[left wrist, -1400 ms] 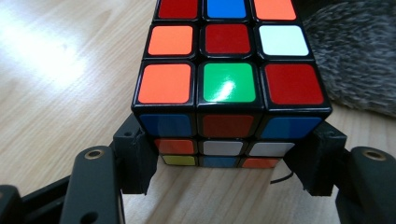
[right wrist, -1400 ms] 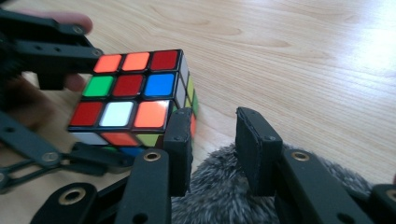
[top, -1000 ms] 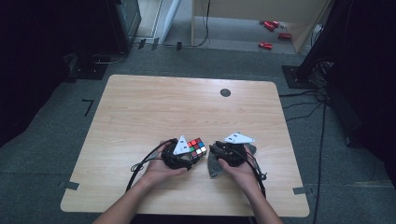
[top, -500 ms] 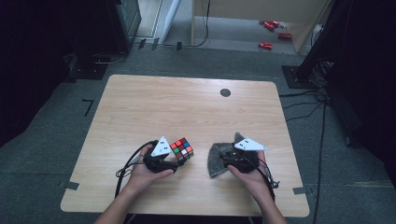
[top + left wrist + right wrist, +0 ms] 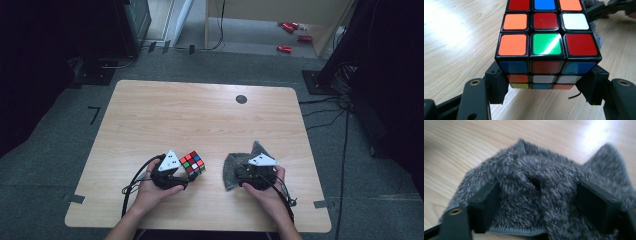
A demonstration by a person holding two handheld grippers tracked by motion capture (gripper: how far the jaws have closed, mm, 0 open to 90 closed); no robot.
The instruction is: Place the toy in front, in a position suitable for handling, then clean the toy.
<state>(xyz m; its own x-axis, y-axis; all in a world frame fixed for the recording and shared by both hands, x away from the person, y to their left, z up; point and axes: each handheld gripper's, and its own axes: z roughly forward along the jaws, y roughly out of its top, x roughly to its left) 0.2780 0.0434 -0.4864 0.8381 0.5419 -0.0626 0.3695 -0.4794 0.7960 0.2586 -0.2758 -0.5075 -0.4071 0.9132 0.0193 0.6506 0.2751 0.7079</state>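
A scrambled Rubik's cube (image 5: 192, 162) hangs just above the wooden table (image 5: 200, 115), near its front edge, left of centre. My left gripper (image 5: 187, 172) is shut on it; in the left gripper view the two black jaws press the lower layers of the cube (image 5: 546, 45) from both sides. A grey fuzzy cloth (image 5: 235, 167) lies crumpled at the front right. My right gripper (image 5: 246, 171) rests on it, open. In the right gripper view the jaws stand wide apart with a bunched fold of the cloth (image 5: 536, 187) between them.
A small black round grommet (image 5: 241, 99) sits in the table's far right part. Beyond the table, red objects (image 5: 285, 48) lie on the floor. Cables (image 5: 345, 125) run down the floor on the right. Dark equipment stands at the far left.
My left gripper has carried the cube leftward, away from the cloth. The right gripper has shifted a little right and toward the front edge; the cloth has barely moved.
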